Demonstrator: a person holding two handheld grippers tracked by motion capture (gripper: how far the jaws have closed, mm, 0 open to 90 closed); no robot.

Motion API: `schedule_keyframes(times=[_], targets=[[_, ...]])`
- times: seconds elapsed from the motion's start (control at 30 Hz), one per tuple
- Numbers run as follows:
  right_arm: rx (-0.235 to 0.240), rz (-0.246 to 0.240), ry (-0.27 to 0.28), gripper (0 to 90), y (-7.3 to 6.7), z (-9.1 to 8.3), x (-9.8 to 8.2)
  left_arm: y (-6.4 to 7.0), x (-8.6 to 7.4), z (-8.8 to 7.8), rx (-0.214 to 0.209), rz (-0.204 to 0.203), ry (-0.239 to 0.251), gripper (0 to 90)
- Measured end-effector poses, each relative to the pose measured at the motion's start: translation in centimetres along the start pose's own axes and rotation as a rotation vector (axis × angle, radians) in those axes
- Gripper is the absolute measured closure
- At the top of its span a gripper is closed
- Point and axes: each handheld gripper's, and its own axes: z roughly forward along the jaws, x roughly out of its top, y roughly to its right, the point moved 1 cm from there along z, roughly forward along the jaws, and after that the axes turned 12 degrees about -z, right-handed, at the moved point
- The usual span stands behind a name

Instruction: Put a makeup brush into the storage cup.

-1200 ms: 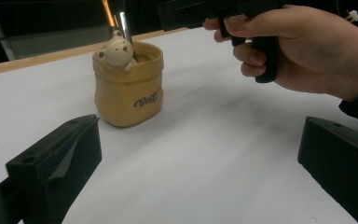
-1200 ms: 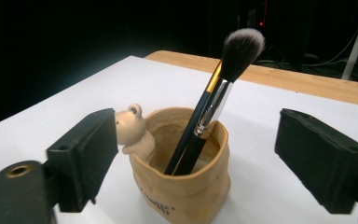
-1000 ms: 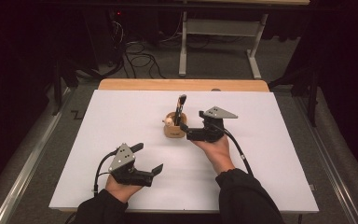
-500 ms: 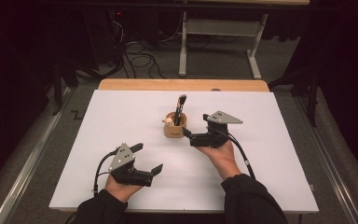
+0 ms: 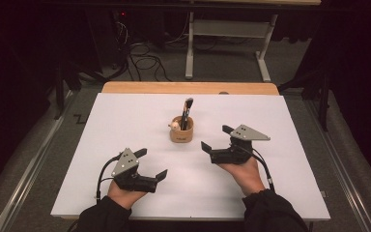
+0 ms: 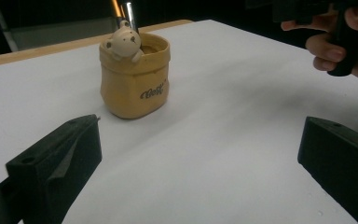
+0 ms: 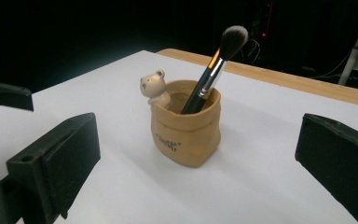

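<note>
A makeup brush (image 7: 213, 70) stood tilted in the bear-trimmed pot (image 5: 181, 130), probably ceramic. The right gripper (image 5: 216, 139) and left gripper (image 5: 150, 163) rested apart from it, both spread empty.

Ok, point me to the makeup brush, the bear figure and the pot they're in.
makeup brush (image 7: 208, 79), right gripper view, on the metal ferrule below the bristles.
bear figure (image 7: 152, 85), right gripper view, on its head at the pot's rim.
pot (image 7: 186, 137), right gripper view, on its front wall.

Overhead looks down; gripper views (low, close) share the pot (image 5: 181, 130).
</note>
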Motion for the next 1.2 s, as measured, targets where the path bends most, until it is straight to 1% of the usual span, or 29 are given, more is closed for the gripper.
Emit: schedule_keyframes(times=[0.2,0.3,0.4,0.53,0.6,0.7,0.83,0.9,0.97,1.1,1.2], targets=[[-0.014,-0.016,0.004,0.1,-0.1,-2.6,-1.0,0.0,0.0,0.0,0.001,-0.002,-0.001,0.2],[-0.023,-0.034,0.004,0.1,-0.2,-4.0,-1.6,0.0,-0.1,0.0,0.001,-0.001,-0.003,0.2],[-0.041,-0.061,0.010,0.1,-0.3,-5.5,-2.2,0.0,-0.1,0.0,0.002,-0.001,-0.006,0.2],[-0.063,-0.073,0.026,0.1,-0.3,-7.4,-3.2,0.1,-0.2,0.1,0.002,-0.005,-0.012,0.2],[-0.082,-0.075,0.029,0.1,-0.2,-8.3,-3.7,0.1,-0.2,0.1,0.002,-0.004,-0.018,0.2],[-0.107,-0.060,0.029,0.1,0.0,-9.3,-4.6,0.2,-0.2,0.2,0.003,-0.003,-0.017,0.2],[-0.115,-0.045,0.016,0.1,0.2,-9.7,-5.4,0.4,-0.1,0.1,0.004,0.000,-0.013,0.2],[-0.117,-0.045,0.016,0.1,0.0,-9.6,-5.4,0.4,-0.1,0.1,0.004,0.003,-0.012,0.2],[-0.115,-0.056,0.016,0.1,-0.1,-9.4,-5.4,0.3,-0.2,0.1,0.003,0.004,-0.014,0.2],[-0.113,-0.053,0.006,0.1,0.0,-9.0,-5.4,0.2,-0.2,0.1,0.004,-0.002,-0.015,0.2],[-0.115,-0.054,0.005,0.1,0.0,-9.0,-5.4,0.2,-0.1,0.0,0.004,0.000,-0.013,0.2]])
